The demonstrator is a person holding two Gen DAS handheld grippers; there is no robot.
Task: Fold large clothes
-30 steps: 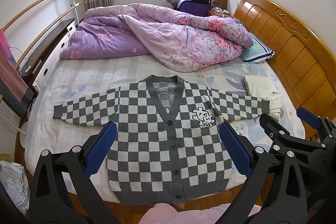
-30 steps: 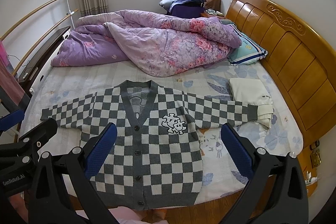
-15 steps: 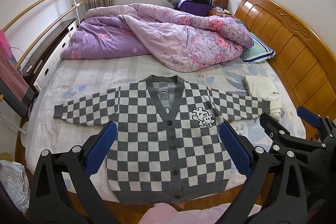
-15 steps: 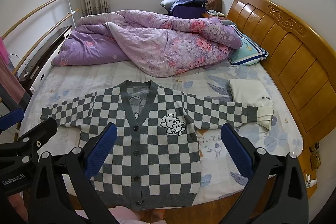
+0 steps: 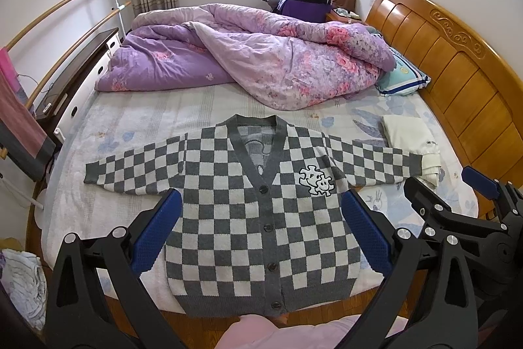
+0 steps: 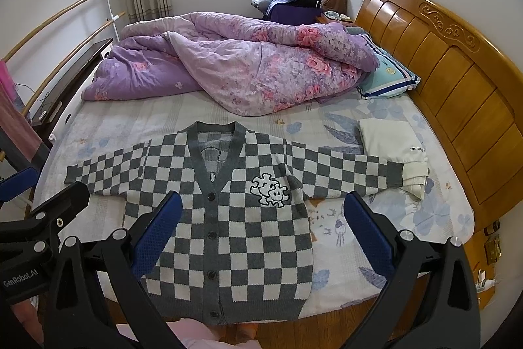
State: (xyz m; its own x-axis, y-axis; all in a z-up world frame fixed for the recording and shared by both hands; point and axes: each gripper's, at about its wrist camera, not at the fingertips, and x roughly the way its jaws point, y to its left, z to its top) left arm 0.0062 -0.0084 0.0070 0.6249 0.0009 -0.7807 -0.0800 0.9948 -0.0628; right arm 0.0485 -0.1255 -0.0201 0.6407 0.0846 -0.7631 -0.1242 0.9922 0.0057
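I see the grey-and-white checkered knit cardigan (image 5: 261,211) spread flat, buttoned, sleeves out, across the lower centre of the frame on the pale floral bedsheet (image 5: 137,126). My left gripper (image 5: 261,231) and right gripper (image 6: 261,231) hover above it, blue-padded fingers (image 6: 157,234) spread wide, holding nothing. A folded cream garment (image 6: 392,146) touches the right cuff; a purple floral quilt (image 5: 255,61) sits behind.

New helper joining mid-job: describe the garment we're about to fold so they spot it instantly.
Start at the wooden headboard and the purple quilt. Nearer than the quilt, the cardigan lies flat, sleeves spread. Unlike the plain cream folded garment at its cuff, it is grey-and-white checked and buttoned.
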